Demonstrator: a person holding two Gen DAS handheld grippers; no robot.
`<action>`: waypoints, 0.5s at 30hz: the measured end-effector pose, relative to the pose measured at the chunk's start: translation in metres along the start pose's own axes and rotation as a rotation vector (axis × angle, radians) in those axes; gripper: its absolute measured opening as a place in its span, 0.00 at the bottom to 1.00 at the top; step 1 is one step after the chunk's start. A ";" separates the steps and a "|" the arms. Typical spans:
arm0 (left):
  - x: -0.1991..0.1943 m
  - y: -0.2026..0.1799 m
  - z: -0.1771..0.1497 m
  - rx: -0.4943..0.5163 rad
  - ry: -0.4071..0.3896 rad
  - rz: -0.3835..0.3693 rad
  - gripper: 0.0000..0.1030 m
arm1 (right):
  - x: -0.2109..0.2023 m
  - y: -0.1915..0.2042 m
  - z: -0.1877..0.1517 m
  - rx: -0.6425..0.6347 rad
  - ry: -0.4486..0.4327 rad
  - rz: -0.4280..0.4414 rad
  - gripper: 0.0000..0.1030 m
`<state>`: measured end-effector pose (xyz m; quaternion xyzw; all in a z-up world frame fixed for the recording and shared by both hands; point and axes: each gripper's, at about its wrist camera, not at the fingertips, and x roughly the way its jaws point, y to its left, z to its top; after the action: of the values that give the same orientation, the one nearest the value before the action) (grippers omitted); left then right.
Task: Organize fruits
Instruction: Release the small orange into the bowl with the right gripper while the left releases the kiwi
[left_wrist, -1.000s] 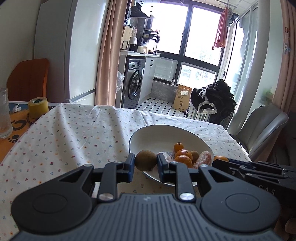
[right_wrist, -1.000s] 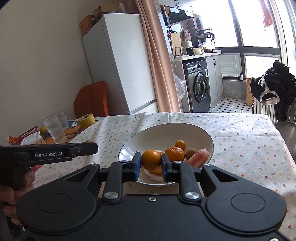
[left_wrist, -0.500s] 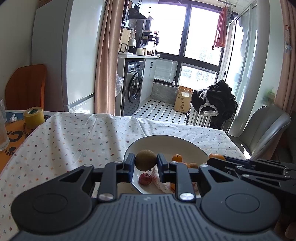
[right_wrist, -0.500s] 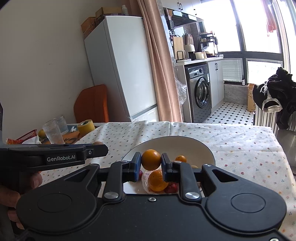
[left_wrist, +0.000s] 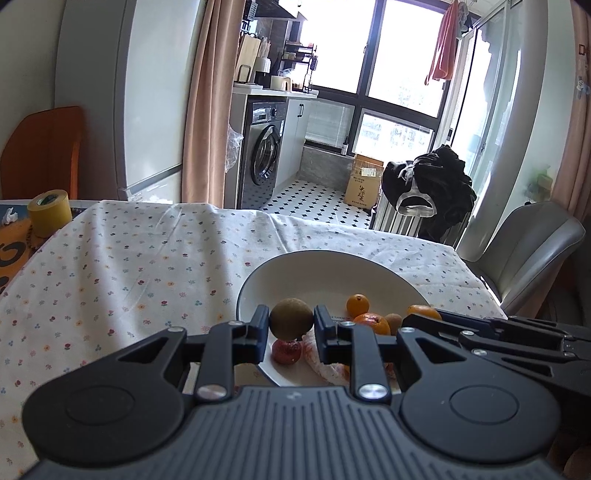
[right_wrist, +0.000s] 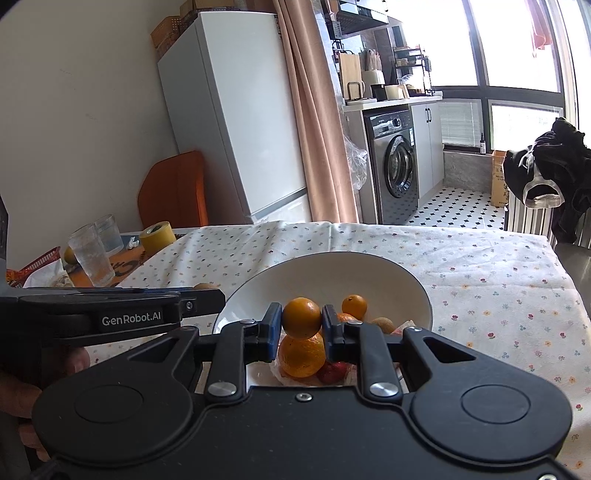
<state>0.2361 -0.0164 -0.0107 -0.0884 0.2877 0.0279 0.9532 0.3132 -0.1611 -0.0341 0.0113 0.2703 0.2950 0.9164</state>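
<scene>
- Kiwi (left_wrist: 291, 319): brown, round, clamped between the two pads of the left tongs (left_wrist: 291, 325), held above the near rim of the bowl.
- Orange (right_wrist: 301, 318): small and round, pinched between the blue pads of the right tongs (right_wrist: 302, 325), also held over the near part of the bowl.
- Bowl (right_wrist: 325, 273): wide, white, with a dark rim, resting on the worktop; its far half is bare.
- Fruit in the bowl: a larger orange (right_wrist: 301, 356) directly beneath the held one, a red fruit (right_wrist: 332, 371) beside it, a small mandarin (right_wrist: 354, 306) farther back, and a second kiwi (right_wrist: 384, 325) to the right. In the left wrist view a red fruit (left_wrist: 286, 350) lies under the held kiwi, and a pale pink piece (left_wrist: 328, 365) lies next to it; what it is cannot be told.
- Worktop (left_wrist: 129, 273): covered by a white cloth with small flower print.
- Left tongs seen from the right wrist view (right_wrist: 201, 295): a black body marked "GenRobot.AI", gripped by a hand (right_wrist: 22, 398) at the left edge.
- Left end of the worktop: a yellow tape roll (right_wrist: 157, 236), two clear glasses (right_wrist: 92, 258) and a red basket (right_wrist: 40, 258), well apart from the bowl.
- Background: a white fridge (right_wrist: 229, 122), a pink curtain (right_wrist: 314, 122), a washing machine (right_wrist: 395, 166), an orange chair (right_wrist: 173, 188) and a grey chair (left_wrist: 532, 247).
</scene>
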 end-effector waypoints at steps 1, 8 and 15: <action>0.004 0.001 -0.001 -0.004 0.006 0.000 0.23 | 0.002 -0.001 0.000 0.000 0.003 -0.002 0.21; 0.013 0.014 0.000 -0.047 -0.003 0.007 0.27 | 0.018 -0.007 0.004 0.008 0.017 -0.020 0.21; 0.008 0.031 -0.001 -0.074 -0.005 0.033 0.27 | 0.031 -0.007 0.009 0.012 0.020 -0.016 0.21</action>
<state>0.2393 0.0138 -0.0204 -0.1186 0.2856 0.0544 0.9494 0.3426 -0.1488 -0.0432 0.0115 0.2812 0.2861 0.9159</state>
